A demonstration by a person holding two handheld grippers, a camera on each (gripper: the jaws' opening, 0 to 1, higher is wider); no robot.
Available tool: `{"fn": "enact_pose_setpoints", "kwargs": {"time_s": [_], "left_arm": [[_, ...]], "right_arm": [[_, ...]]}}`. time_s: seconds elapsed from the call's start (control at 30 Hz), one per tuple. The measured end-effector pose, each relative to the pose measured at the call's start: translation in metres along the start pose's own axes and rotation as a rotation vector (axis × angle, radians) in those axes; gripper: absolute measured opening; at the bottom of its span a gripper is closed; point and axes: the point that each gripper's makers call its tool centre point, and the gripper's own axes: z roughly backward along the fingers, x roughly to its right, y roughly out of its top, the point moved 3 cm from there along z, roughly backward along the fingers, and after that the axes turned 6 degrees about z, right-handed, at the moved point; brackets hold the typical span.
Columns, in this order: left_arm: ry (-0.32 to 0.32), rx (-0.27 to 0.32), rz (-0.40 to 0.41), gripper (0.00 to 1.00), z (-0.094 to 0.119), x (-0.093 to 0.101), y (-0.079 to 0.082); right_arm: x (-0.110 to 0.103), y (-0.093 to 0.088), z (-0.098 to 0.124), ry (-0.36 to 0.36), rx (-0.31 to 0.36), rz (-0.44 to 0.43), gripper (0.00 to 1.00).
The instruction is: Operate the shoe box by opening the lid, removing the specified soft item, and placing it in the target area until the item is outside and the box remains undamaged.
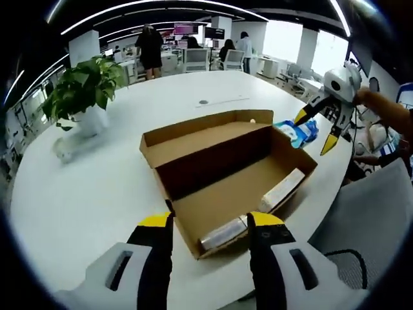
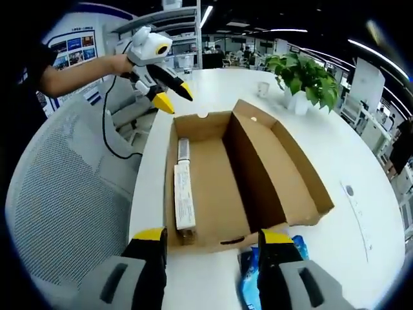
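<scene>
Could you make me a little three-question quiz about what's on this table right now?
1. True or false: the shoe box has its lid closed.
2. Where is the blue soft packet? A) inside the box B) on the table outside the box C) under the potted plant
3. Which gripper is nearest the packet?

Key:
1. False; it is open.
2. B
3. The right gripper, jaws apart, beside the packet.
</scene>
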Motion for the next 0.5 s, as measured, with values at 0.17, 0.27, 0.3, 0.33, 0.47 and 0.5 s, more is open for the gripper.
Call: {"fn": "enact_pose_setpoints", "kwargs": {"time_s": [0.17,0.27,0.3,0.33,0.47,0.5], "left_arm": [[0.02,-0.003,0.049,0.43,0.004,-0.01,-0.017],[0.028,-0.002,0.075,0.4,0.004,-0.012,-0.024],[0.031,-0.001,0.084,0.39,0.003,-0.013,-0.025],[0.036,-0.001,0.097,0.39,0.003,-0.015,-0.028],[0.049,0.007,0.132,0.36,0.002,-0.018,-0.033],[0.052,0.008,0.142,0.36,0.002,-0.019,-0.033]], "right_arm": [[-0.001,0.008,-0.014,0.025,-0.004,0.022,0.55],[-0.002,0.01,-0.023,0.038,-0.016,0.044,0.55],[-0.002,0.011,-0.026,0.042,-0.02,0.049,0.54],[-0.002,0.012,-0.03,0.046,-0.027,0.058,0.54],[-0.003,0.014,-0.043,0.06,-0.044,0.089,0.54],[-0.003,0.015,-0.046,0.062,-0.047,0.09,0.54]]}}
